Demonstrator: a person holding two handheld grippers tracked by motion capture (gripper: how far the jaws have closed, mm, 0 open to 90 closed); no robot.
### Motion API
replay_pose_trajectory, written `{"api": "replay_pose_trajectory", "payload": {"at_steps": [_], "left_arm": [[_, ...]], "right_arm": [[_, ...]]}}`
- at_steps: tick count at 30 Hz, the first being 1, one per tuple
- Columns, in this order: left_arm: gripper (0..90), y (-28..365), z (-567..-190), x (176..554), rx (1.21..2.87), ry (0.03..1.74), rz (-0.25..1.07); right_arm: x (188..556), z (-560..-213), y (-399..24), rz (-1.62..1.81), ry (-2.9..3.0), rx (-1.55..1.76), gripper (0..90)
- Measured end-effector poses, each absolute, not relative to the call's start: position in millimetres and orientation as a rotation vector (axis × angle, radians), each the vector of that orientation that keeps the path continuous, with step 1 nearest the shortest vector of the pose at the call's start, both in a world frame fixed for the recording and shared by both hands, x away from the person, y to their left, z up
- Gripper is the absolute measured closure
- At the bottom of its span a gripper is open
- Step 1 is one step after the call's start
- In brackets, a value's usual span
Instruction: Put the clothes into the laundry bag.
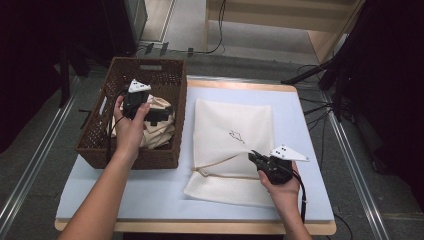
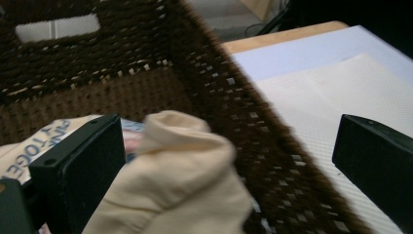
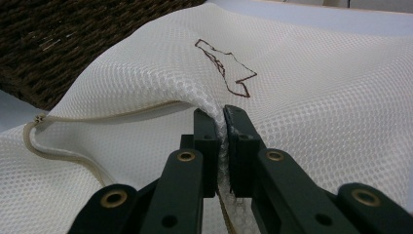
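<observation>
A white mesh bag [image 1: 232, 130] with a small dark outline drawing lies flat on the pale mat [image 1: 150, 192]. My right gripper [image 1: 252, 156] is shut on the bag's top layer beside its zip opening, lifting a fold of mesh [image 3: 316, 97] that is pinched between the jaws of the right gripper [image 3: 225, 117]. A brown wicker basket [image 1: 131, 159] stands at the left with crumpled cream cloth [image 1: 152, 137] inside. My left gripper [image 1: 162, 114] hovers over that cloth with its jaws wide apart. In the left gripper view, the cream cloth [image 2: 185, 180] bulges beside one jaw of the left gripper [image 2: 224, 131].
The basket wall [image 2: 234, 97] rises between the cloth and the mesh bag. The mat covers a wooden table [image 1: 200, 228]. Metal rails run along both sides of the table, and cables and dark stands crowd the floor at the back right.
</observation>
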State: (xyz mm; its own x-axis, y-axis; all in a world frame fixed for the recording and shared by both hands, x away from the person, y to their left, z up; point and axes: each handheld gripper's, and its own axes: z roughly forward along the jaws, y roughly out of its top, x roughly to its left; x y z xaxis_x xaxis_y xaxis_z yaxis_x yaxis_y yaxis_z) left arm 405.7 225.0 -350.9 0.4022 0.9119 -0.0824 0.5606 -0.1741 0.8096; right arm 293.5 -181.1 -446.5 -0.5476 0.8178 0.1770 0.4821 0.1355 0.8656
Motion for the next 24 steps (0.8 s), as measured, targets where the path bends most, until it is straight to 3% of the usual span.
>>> {"api": "replay_pose_trajectory", "payload": {"at_steps": [3, 18, 24], "left_arm": [[0.0, 236.7, -355.5, 418.4, 1.853, 1.323, 0.556], [0.0, 279.1, -392.5, 456.8, 1.908, 1.625, 0.328], [0.0, 279.8, -410.4, 462.8, 1.939, 1.642, 0.131]], "right_arm": [[293.7, -446.9, -181.6, 1.385, 2.08, 1.26, 84.7], [294.4, -446.8, -181.6, 1.405, 2.089, 1.264, 84.0], [294.8, -447.6, -181.2, 1.403, 2.094, 1.259, 83.8]]}}
